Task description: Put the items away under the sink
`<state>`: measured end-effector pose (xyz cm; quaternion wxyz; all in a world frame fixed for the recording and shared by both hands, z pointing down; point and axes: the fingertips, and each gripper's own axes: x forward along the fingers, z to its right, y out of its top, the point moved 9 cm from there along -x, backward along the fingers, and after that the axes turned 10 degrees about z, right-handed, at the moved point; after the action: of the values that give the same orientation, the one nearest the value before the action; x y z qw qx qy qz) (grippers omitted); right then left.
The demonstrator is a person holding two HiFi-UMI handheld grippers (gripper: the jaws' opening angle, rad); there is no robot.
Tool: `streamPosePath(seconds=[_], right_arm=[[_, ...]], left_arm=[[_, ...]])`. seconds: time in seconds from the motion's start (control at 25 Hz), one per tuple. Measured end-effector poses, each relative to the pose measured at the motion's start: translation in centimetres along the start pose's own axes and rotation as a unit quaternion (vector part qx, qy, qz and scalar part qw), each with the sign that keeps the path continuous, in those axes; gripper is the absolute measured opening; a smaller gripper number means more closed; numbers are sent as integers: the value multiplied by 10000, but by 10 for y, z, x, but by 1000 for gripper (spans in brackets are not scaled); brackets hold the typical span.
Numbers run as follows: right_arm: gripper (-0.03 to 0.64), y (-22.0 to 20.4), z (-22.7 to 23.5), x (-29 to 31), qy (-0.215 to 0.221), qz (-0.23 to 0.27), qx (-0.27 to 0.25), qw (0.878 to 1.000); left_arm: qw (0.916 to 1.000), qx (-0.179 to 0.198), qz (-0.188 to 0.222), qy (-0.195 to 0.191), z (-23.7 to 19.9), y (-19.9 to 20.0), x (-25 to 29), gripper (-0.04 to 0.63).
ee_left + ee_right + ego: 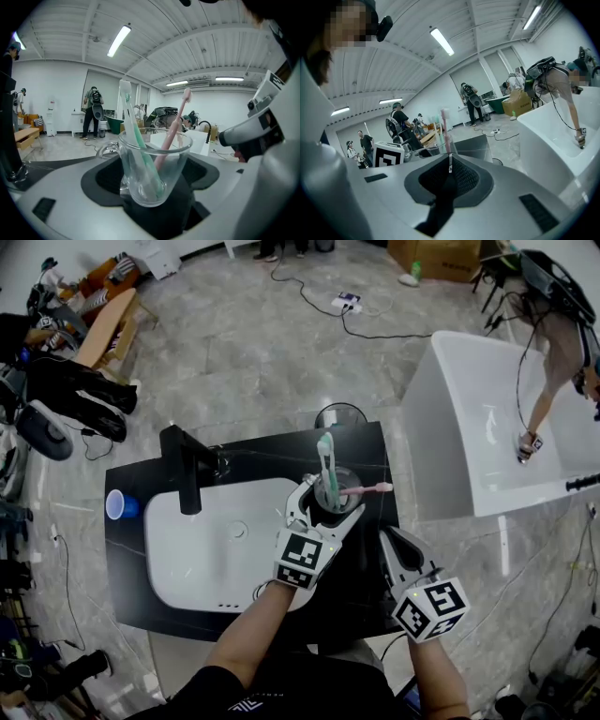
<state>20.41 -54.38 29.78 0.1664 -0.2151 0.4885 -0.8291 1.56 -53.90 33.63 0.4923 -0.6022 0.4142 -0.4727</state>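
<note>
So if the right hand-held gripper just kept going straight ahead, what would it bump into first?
Probably the pink toothbrush in the glass cup that the left hand-held gripper holds; depth is unclear.

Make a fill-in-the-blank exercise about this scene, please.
The left gripper is shut on a glass cup holding ____ toothbrushes.
One is green, the other ____.
The right gripper, holding nothing, is ____ (open or shut).
The plastic cup on the black counter is ____.
Missing words: two; pink; shut; blue.
</note>
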Motion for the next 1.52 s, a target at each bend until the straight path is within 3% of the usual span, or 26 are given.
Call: streamPosePath(seconds=[0.48,0.68,1.04,1.52], right_arm=[[40,-2,10,-6,-202,-6,55,9998],[40,-4,11,-7,-207,-22,95,9997],[40,-3,7,-12,-226,7,52,9997],[40,-8,-19,-20,-163,50,-74,9998]], left_arm=[[9982,-110,22,588,7,1,4,380],[9981,-242,53,565,7,1,6,379],[9994,-35,14,350,5,2,3,379],[9986,73,434,305,5,21,-31,379]])
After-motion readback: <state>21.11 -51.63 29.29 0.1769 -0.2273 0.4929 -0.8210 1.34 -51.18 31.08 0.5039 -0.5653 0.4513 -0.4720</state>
